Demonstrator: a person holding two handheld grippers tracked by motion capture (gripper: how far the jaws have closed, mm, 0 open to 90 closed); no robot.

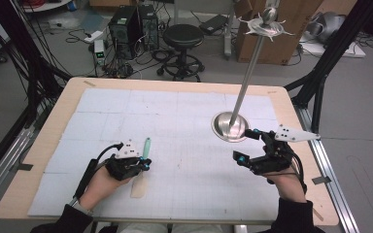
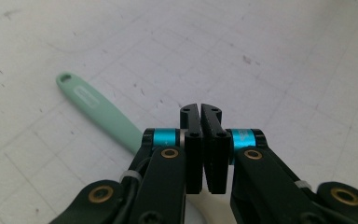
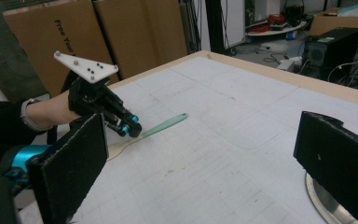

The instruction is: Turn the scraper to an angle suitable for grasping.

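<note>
Left tool (image 2: 200,109), lower centre of its own view: black jaws pressed together, pinching nothing, poised just above a spatula (image 2: 100,114) with a mint-green handle and pale flat blade lying on the desk (image 1: 43,141). Right tool (image 1: 246,145), lower right of the high view: jaws spread wide, empty. Just beyond it, a polished round metal base (image 1: 221,128) carries a slender upright rod. A white gridded mat (image 1: 175,116) covers the wooden desk.
</note>
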